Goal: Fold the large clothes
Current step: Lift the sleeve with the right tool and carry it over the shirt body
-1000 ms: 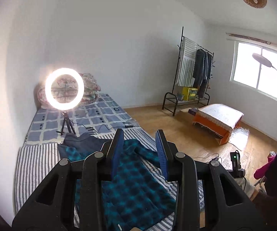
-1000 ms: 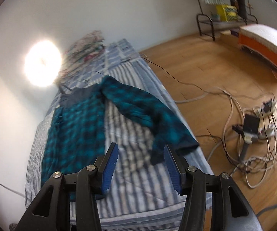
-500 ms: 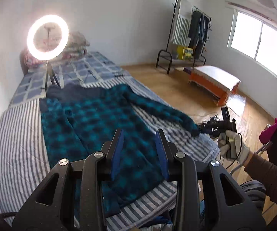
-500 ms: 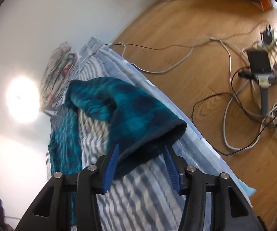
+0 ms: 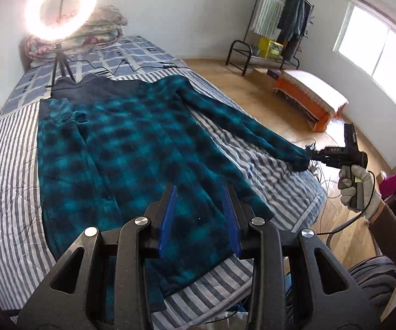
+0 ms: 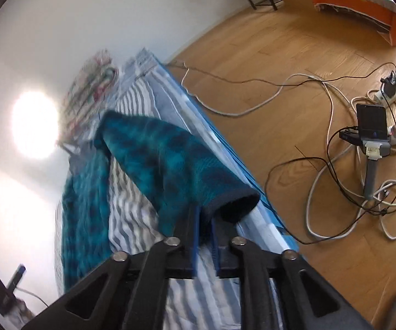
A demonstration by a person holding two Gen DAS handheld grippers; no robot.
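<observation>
A teal and black plaid fleece jacket (image 5: 142,143) lies spread flat on a striped bed (image 5: 5,165), collar toward the ring light. My left gripper (image 5: 199,189) hovers over the jacket's near hem, jaws apart with nothing pinched. The right sleeve (image 5: 239,121) stretches out to the bed's edge. There a gloved hand (image 5: 357,189) holds my right gripper (image 5: 312,154) at the cuff. In the right wrist view the right gripper (image 6: 204,214) is closing, and the dark cuff (image 6: 233,200) sits between its blue pads, which squeeze the fabric.
A lit ring light (image 5: 60,8) on a tripod stands on the bed's far end, beside folded quilts (image 5: 98,30). A clothes rack (image 5: 280,24) and an orange low bench (image 5: 308,93) stand on the wood floor. Tangled cables and a power strip (image 6: 363,137) lie right of the bed.
The left gripper dropped and tilted down over the jacket's hem. The right gripper came down to the sleeve cuff and its jaws narrowed around it.
</observation>
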